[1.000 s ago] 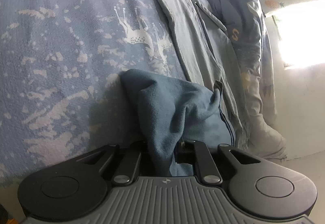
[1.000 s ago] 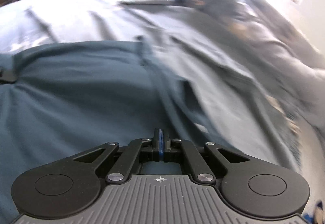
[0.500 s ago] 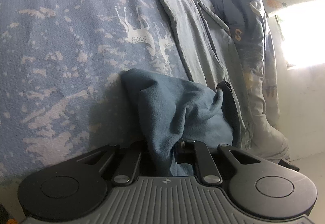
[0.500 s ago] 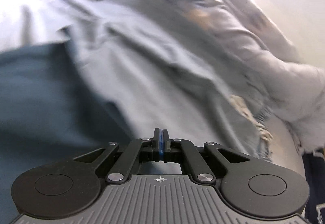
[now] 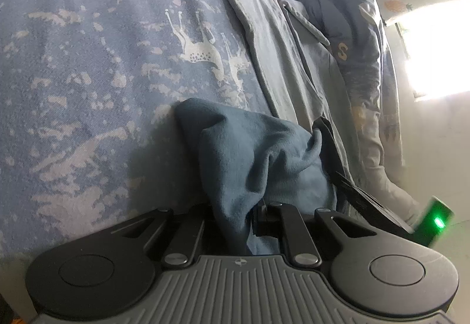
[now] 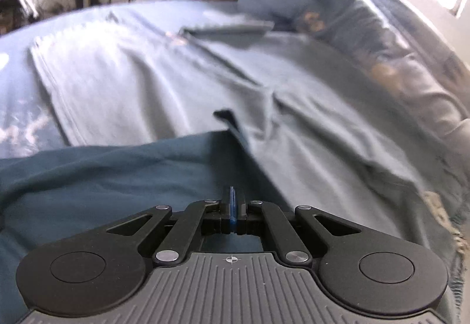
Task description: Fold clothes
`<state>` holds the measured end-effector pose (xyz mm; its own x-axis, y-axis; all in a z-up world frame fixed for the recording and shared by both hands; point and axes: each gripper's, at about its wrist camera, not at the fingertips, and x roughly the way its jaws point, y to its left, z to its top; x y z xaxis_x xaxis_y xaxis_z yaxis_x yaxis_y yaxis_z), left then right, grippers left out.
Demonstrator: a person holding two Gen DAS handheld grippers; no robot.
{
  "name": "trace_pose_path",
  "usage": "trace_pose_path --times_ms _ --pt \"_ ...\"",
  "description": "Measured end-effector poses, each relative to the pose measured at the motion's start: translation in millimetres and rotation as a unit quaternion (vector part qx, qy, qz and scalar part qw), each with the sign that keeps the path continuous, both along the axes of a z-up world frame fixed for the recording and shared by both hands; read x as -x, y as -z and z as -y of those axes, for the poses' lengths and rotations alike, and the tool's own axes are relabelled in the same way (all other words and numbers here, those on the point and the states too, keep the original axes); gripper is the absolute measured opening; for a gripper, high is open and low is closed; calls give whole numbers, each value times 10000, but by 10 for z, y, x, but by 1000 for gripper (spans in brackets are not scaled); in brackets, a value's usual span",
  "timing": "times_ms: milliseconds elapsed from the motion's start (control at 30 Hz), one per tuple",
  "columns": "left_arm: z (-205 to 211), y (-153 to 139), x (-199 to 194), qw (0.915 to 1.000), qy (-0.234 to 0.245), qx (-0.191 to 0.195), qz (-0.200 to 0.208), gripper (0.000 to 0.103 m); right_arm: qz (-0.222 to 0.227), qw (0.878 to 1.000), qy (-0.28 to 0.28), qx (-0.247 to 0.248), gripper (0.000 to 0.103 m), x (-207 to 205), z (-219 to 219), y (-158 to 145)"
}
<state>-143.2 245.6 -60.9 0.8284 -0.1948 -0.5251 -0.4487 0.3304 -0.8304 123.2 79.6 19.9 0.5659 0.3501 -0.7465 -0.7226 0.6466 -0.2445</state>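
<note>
Left gripper (image 5: 235, 224) is pinching a bunched-up fold of the dark teal soft cloth garment (image 5: 258, 159), which lies on the blue bedspread with white deer shapes (image 5: 88, 65). Right gripper (image 6: 233, 213) is squeezed tight, fingers together, with nothing clearly between them, above the flat teal garment. Pale grey-blue trousers (image 6: 176, 83) lie just beyond.

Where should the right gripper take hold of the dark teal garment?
At the teal garment's free corner lying on the pale grey garment, coming from above along the seam edge: it lies flat and exposed there, opposite the bunch the left gripper holds.
</note>
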Motion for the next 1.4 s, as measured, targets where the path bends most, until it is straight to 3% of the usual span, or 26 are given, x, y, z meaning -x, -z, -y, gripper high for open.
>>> trace_pose_path --times_ms 100,233,400,567,700,833,1000,1167,1233,1300,1400 --pt "-4 -19 -36 10000 20 31 -5 15 150 9986 489 124 0 -202 -12 120" --pt "7 -52 -98 10000 18 32 -52 15 1055 9806 1612 359 1 -342 160 79" --pt "17 -60 -125 10000 10 54 -73 15 908 9719 2167 -155 4 -211 563 -147" --pt "25 -69 -133 10000 7 20 -76 15 728 9734 2017 -801 5 337 920 -464" --pt "17 -79 -176 10000 25 -27 -68 15 469 9763 1741 -1198 6 1006 1150 -755" --pt "7 -84 -192 10000 34 -26 -35 15 189 9851 1251 -1161 9 1776 1280 -846" --pt "-29 -48 -181 9999 63 113 87 15 142 9902 1065 -891 29 2450 1492 -727" --pt "-54 -52 -149 9993 90 200 298 10 -104 9859 1485 -762 33 2804 1687 -407" --pt "-65 -54 -118 9985 33 366 396 10 -169 9858 1512 -712 46 2946 1692 -280" --pt "-84 -55 -99 9974 -8 544 478 10 -67 9891 1377 -508 52 3085 1644 -164" --pt "-89 -56 -97 9962 -41 670 547 10 466 9948 890 146 57 3308 1482 17"
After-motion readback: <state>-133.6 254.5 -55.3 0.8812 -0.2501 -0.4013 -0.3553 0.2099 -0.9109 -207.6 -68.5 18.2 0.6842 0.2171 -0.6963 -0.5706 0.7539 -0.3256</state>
